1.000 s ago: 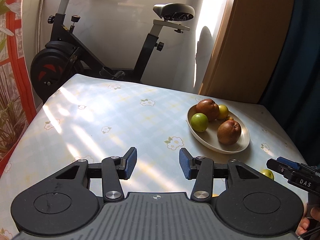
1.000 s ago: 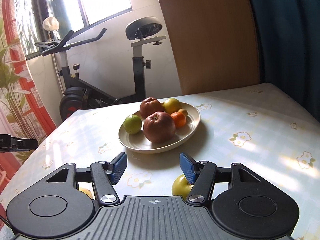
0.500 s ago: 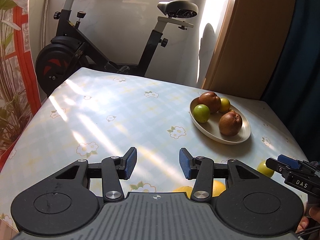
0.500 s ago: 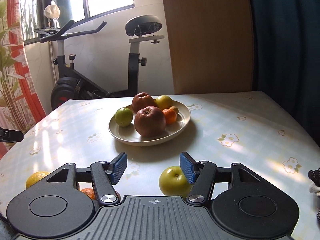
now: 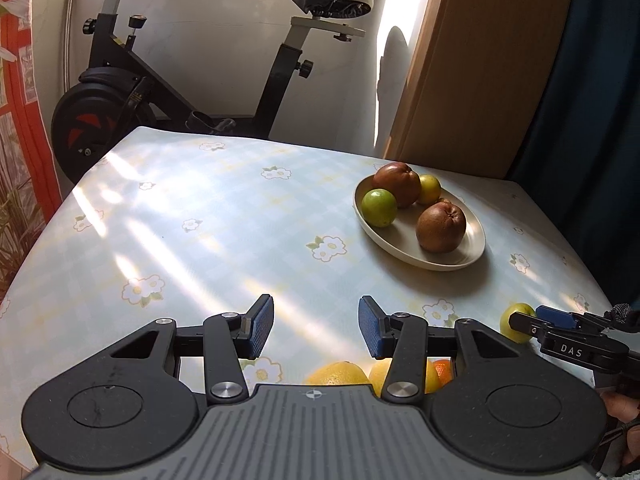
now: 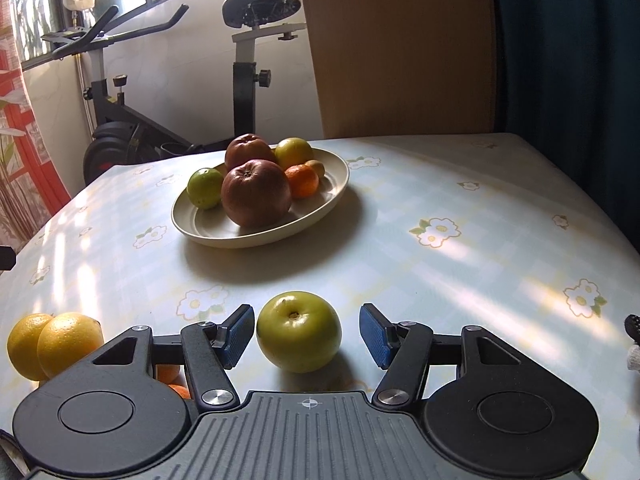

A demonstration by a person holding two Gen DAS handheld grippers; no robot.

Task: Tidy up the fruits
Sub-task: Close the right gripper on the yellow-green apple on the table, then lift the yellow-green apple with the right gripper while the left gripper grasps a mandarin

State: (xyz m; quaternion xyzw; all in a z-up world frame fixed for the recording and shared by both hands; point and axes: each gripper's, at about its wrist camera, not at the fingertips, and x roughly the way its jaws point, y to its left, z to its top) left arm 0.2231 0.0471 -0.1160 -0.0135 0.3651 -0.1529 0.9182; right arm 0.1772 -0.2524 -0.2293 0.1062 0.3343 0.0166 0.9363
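right gripper [image 6: 307, 334] jaws spread around green apple [image 6: 298, 331] (not touching) | firm, smooth, roundish: pinch widest sides | left gripper [image 5: 316, 330] jaws spread, empty

In the left wrist view, the left gripper [image 5: 316, 327] is hiding the lower parts of two yellow citrus fruits [image 5: 340, 374] and most of a small orange [image 5: 442, 370]. The right gripper [image 5: 532, 326] is covering part of the green apple [image 5: 516, 318] and running off the right edge. In the right wrist view, small oranges [image 6: 170, 374] are showing only partly behind the gripper's left finger [image 6: 208, 360]. The brown-red fruit [image 6: 256, 194] is concealing part of the plate [image 6: 256, 240] contents.
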